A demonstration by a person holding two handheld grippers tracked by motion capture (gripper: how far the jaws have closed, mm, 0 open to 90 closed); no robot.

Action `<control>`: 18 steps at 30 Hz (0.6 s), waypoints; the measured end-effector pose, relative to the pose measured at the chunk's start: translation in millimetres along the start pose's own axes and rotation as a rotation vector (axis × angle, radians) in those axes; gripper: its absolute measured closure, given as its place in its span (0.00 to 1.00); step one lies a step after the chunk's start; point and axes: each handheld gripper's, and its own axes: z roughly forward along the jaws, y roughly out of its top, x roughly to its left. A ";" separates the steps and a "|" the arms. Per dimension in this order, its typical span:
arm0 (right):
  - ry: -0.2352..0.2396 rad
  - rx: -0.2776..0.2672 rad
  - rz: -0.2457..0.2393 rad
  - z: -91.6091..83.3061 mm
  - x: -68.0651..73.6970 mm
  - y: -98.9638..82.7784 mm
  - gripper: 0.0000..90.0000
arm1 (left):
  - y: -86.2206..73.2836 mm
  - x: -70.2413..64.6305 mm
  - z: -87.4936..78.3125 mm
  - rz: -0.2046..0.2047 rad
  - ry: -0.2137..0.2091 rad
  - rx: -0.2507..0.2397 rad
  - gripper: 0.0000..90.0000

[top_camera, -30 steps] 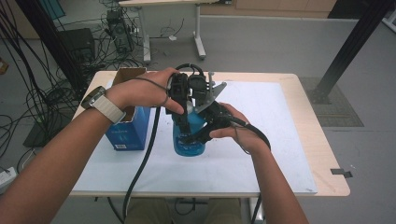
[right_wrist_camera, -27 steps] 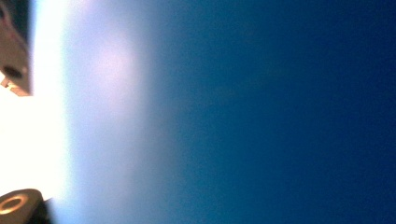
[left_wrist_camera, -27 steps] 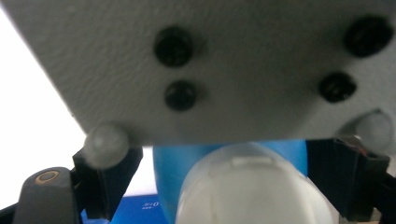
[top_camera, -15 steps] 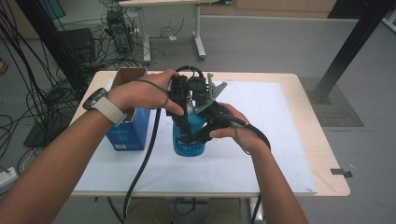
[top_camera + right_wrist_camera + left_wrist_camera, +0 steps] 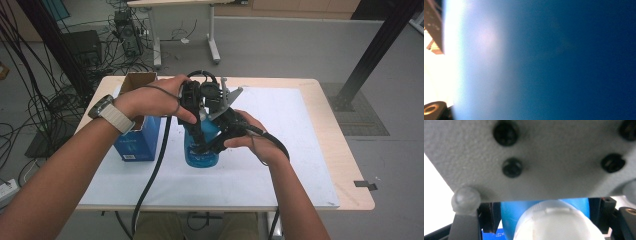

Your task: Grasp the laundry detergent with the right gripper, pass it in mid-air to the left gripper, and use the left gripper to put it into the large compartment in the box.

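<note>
Blue bottle (image 5: 201, 150) stands upright on the white mat (image 5: 280, 150) at the middle of the table (image 5: 345, 165), just right of the open blue carton (image 5: 135, 140), touching or nearly so. One bottle, one carton, two grippers.

From the side, the right gripper (image 5: 212, 145) is clamped on the bottle's body: its jaws are drawn in as far as they go on the blue wall, and the right gripper view looks straight at that wall from close up. The left gripper (image 5: 196, 112) comes down from above over the white cap (image 5: 556, 222). In the left gripper view the cap sits between the two black jaws, and those jaws have just been closing around it; a sliver of gap shows on each side, so I judge that they are not yet pressing on it. The grey plate of the right gripper hangs close in front of the left camera.

The work looks like unscrewing the cap while the body is held firm. If the left jaws bite off-centre or too high, they could slip off the ribbed rim when turned. If the right grip is loose, the whole bottle may spin or tip toward the carton. The two grippers also sit crowded together and could knock each other.
</note>
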 end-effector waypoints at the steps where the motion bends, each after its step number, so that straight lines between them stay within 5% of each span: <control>1: 0.000 0.000 -0.002 0.1 0.1 0.0 0.48 | 0.0 0.0 -0.1 0.001 0.001 0.002 0.32; 18: 0.003 -0.001 -0.006 2.4 -1.1 -0.2 0.48 | -2.2 0.4 1.8 -0.004 -0.002 -0.011 0.41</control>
